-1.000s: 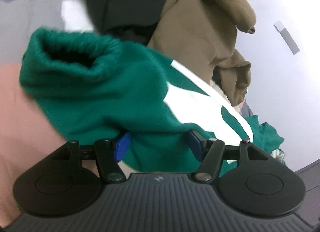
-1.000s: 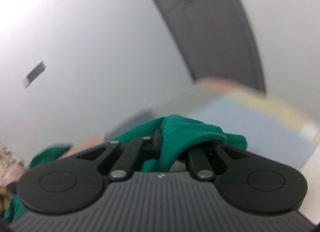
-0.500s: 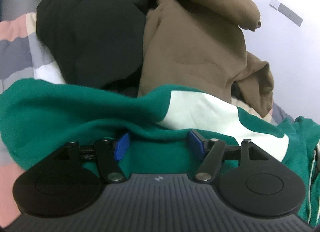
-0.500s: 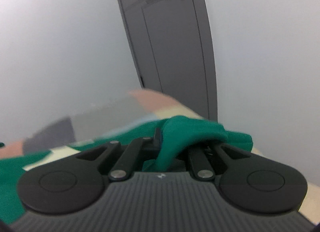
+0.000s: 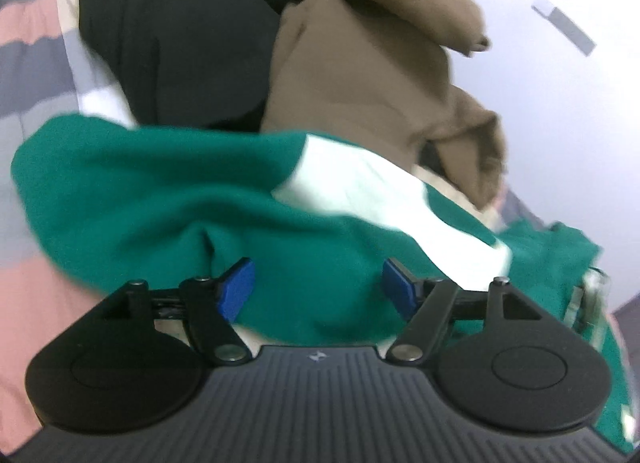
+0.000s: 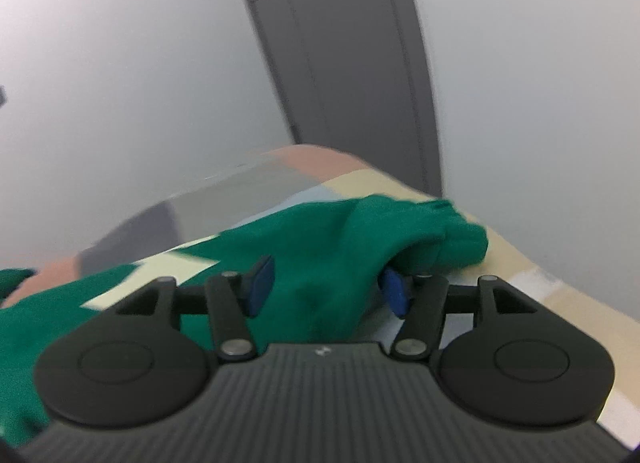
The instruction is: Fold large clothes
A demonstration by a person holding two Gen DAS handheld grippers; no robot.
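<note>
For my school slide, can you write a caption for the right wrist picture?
Right gripper, jaws just opened, with the green top loose between them on the patchwork bed, grey door behind.

The large green fleece garment with white panels (image 5: 168, 199) lies rumpled across the pastel patchwork bedcover, in front of a heap of other clothes; a broad green fold bulges on the left of the left wrist view, a white block crosses its middle, and more green cloth trails to the right; in the right wrist view (image 6: 328, 239) one bunched green end rests near the bedcover's far edge.
</note>
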